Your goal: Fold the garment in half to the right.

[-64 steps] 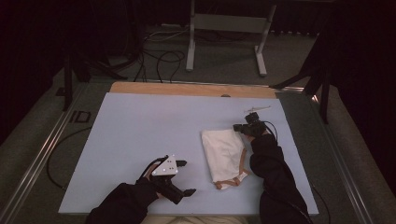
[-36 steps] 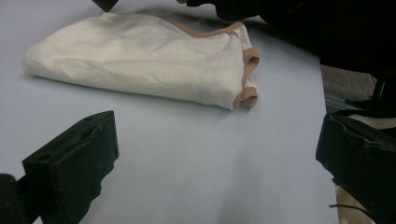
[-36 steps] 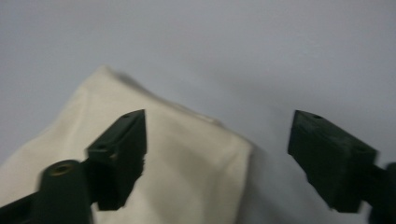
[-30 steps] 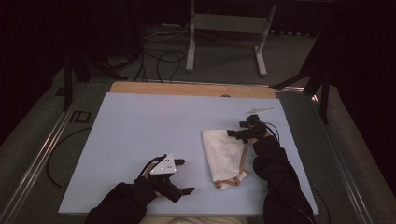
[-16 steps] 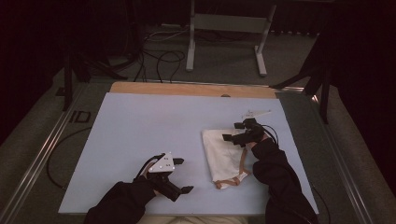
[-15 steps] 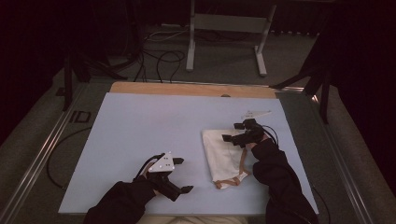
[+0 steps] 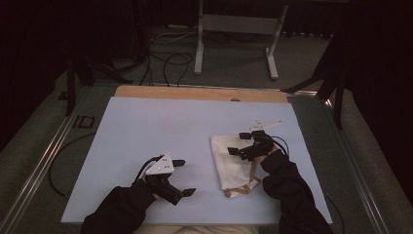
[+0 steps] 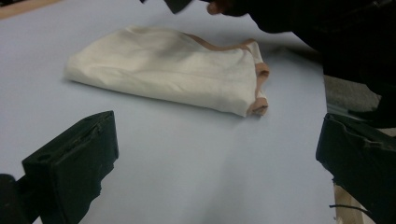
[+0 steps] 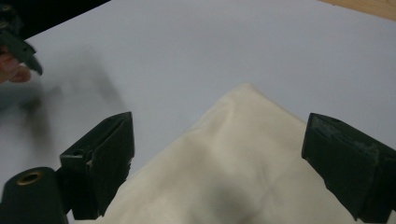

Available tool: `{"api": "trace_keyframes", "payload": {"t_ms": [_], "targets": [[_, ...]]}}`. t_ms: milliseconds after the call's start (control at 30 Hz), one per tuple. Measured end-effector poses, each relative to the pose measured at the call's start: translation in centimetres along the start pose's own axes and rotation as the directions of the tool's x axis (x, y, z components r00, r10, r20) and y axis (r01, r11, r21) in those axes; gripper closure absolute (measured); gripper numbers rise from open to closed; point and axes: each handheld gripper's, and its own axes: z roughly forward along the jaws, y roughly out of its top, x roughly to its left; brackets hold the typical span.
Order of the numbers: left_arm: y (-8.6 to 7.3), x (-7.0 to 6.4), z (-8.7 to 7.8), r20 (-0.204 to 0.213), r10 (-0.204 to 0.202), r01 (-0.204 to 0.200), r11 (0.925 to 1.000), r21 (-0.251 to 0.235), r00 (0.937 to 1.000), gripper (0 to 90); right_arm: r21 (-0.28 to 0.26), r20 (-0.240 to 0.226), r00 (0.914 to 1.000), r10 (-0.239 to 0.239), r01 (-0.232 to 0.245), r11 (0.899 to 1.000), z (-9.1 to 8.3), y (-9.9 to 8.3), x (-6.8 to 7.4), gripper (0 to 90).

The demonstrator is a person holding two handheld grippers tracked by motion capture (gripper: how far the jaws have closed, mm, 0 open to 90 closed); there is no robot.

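A folded cream cloth [image 7: 233, 161] with a tan hem lies on the right half of the pale blue table top [image 7: 160, 131]. The right gripper [image 7: 238, 143] hovers over the cloth's far part, open, its jaws spread wide above the cloth [image 9: 243, 168] with nothing between them. My left gripper [image 7: 184, 176] is near the front edge, left of the cloth, open and empty, pointing toward the cloth [image 8: 173, 74]. In the left gripper view the tan hem [image 8: 261, 88] shows at the cloth's right end.
A wooden strip [image 7: 199, 92] borders the table's far edge. Beyond it stand a metal frame [image 7: 234, 29] and loose cables [image 7: 165, 58] on the floor. A metal rail [image 7: 44, 161] runs along the left side.
The right gripper has moved left and toward the front, from the cloth's far right corner to above the cloth. The left gripper has barely moved.
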Motion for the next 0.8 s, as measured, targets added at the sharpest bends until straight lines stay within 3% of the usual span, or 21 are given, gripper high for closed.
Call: {"api": "trace_keyframes", "payload": {"t_ms": [133, 367, 800], "targets": [[-0.1, 0.1, -0.5, -0.010, 0.011, -0.011, 0.9999, -0.001, 0.9999, 0.1, 0.000, -0.013, 0.9998, -0.017, 0.017, 1.000, 0.1, -0.2, 0.7, 9.1], [-0.5, 0.4, -1.8, -0.012, -0.005, 0.005, 1.0000, 0.005, 0.9999, 0.1, -0.005, -0.049, 0.9985, -0.025, 0.024, 1.000, -0.2, -0.7, 2.0, 9.1], [-1.8, 0.9, -4.4, -0.059, -0.012, 0.011, 0.9998, -0.017, 0.9982, 0.1, -0.017, -0.050, 0.9986, -0.019, 0.018, 1.000, -1.8, -2.7, 3.0, 8.8]]}}
